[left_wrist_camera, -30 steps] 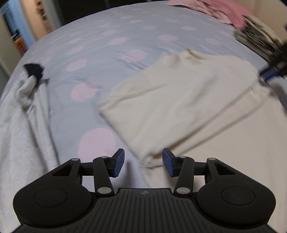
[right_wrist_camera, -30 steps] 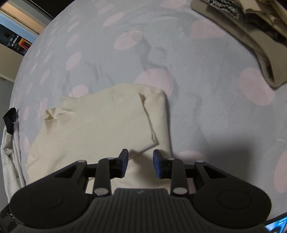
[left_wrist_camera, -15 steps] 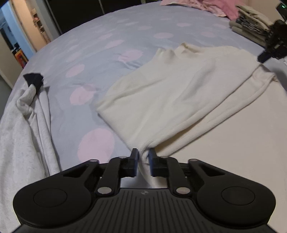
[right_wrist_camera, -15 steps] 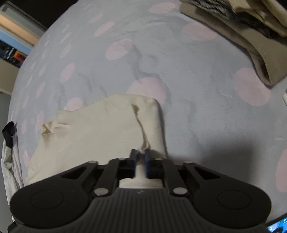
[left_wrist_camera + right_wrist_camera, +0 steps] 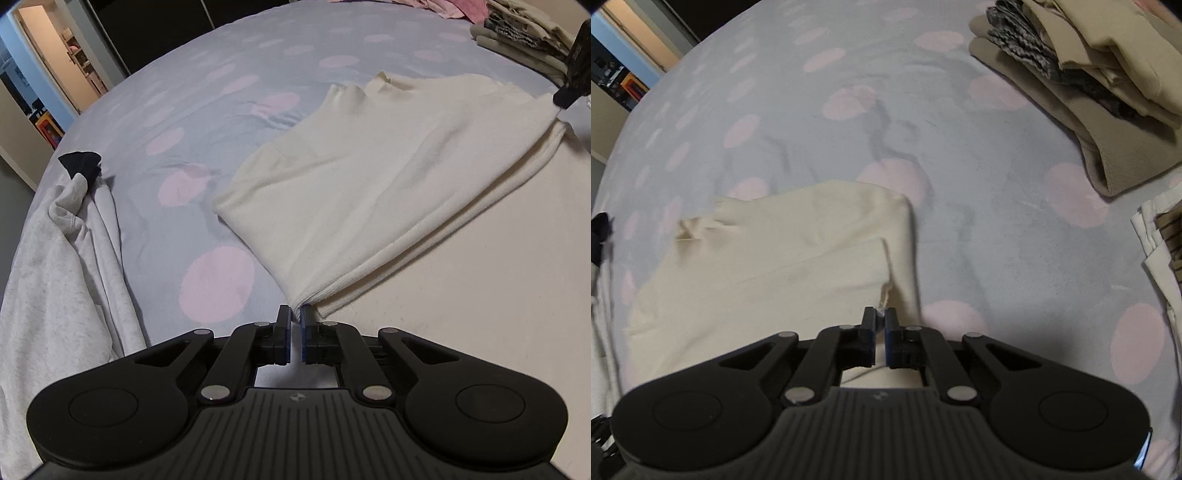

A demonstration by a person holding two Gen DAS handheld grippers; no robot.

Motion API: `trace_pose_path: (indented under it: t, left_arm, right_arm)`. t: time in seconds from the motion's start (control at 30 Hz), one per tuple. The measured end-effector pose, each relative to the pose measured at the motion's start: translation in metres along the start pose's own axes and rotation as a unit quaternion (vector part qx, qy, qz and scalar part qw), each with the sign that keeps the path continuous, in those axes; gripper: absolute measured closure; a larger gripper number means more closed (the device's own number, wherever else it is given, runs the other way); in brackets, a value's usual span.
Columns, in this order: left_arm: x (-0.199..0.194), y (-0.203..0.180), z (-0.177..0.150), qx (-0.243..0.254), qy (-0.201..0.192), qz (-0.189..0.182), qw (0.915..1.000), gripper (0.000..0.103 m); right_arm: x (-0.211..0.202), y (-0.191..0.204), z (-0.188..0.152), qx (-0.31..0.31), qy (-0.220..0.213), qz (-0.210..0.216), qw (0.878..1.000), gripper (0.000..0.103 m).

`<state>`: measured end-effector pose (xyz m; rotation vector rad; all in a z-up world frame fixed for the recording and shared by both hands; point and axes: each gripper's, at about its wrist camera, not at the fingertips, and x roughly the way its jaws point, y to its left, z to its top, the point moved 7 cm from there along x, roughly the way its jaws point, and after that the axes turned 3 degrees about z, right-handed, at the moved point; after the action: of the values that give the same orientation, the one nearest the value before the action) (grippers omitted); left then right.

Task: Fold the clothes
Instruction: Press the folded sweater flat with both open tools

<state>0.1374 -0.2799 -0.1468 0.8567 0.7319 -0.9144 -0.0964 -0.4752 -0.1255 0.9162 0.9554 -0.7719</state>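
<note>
A cream knit top (image 5: pixel 388 177) lies partly folded on a lilac bedsheet with pink dots (image 5: pixel 207 122). My left gripper (image 5: pixel 294 314) is shut on the near corner of its folded layer, and the cloth fans out from the pads. In the right wrist view the same cream top (image 5: pixel 783 251) spreads to the left, and my right gripper (image 5: pixel 881 316) is shut on a pinch of its folded edge. The right gripper (image 5: pixel 574 74) also shows in the left wrist view at the far right edge, at the top's other corner.
A light grey garment (image 5: pixel 55 258) with a dark blue piece (image 5: pixel 81 166) lies at the left edge of the bed. Folded beige and grey clothes (image 5: pixel 1089 81) are stacked at the back right, pink clothes (image 5: pixel 443 5) beyond. More folded cloth (image 5: pixel 1160 251) sits at the right. A doorway (image 5: pixel 48 70) opens back left.
Both grippers have closed on the cream top's folded layer, the left on its near corner, the right on its edge. The gripped cloth now rises taut between them.
</note>
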Motion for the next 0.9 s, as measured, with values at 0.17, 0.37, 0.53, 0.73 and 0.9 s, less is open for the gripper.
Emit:
trace_pose_path:
  t: [0.17,0.37,0.53,0.73,0.9]
  left_arm:
    - [0.003,-0.002,-0.005,0.012,0.023,-0.004,0.9996,0.101]
    - [-0.007,0.018,-0.015,0.005,0.034,0.005,0.9994,0.101]
    - [-0.022,0.028,0.009,-0.059,-0.003,-0.007,0.9982,0.1]
    - [-0.014,0.001,0.025,-0.06,0.001,-0.034,0.9976,0.09]
    - [0.006,-0.015,0.004,-0.019,0.053,-0.009,0.9984,0.081]
  right_arm:
    - [0.024,-0.011,-0.007,0.005,0.011,-0.02,1.0,0.097]
    - [0.012,-0.02,-0.003,0.0,-0.005,-0.057,0.998,0.076]
    - [-0.005,-0.01,0.008,-0.014,-0.044,-0.027,0.999,0.076]
    - [0.005,0.023,-0.003,-0.061,-0.033,0.022,0.997,0.076]
    - [0.019,0.008,-0.016,-0.073,-0.014,-0.001,0.997,0.081]
